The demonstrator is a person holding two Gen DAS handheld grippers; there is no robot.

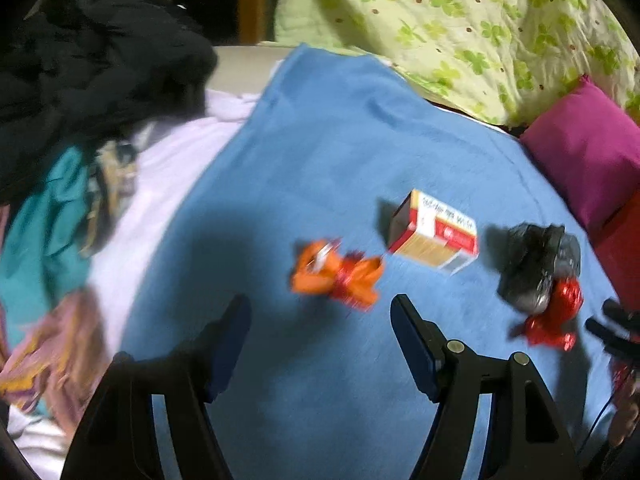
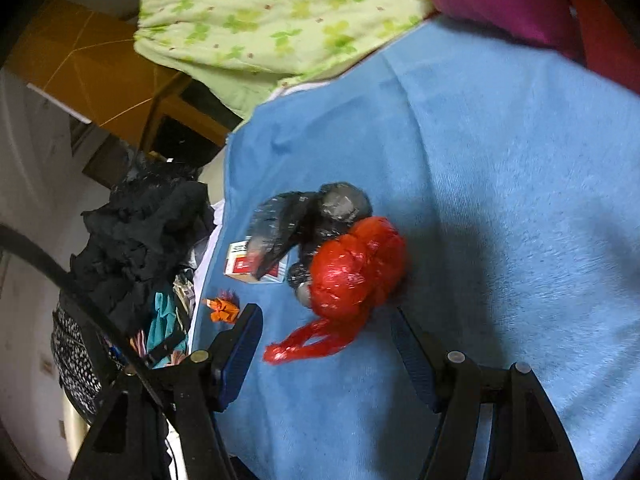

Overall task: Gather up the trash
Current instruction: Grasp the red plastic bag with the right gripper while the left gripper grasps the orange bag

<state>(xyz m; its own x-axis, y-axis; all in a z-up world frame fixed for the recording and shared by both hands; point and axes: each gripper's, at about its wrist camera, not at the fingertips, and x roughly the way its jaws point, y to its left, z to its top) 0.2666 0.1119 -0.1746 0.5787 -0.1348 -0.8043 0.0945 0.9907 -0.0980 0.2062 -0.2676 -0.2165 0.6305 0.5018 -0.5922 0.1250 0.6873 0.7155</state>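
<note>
Partly, the black bag hides the box; both grippers' jaws gape empty.

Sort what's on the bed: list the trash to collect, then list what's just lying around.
Trash to collect:
orange wrapper
small red-and-white carton
black plastic bag
red plastic bag

Just lying about:
blue blanket
pile of clothes
green clover quilt
magenta pillow

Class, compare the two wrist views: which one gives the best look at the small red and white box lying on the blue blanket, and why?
The left wrist view. There the small box lies fully exposed on the blue blanket, showing its top and sides. In the right wrist view the black plastic bag covers much of the box, leaving only one end visible.
</note>
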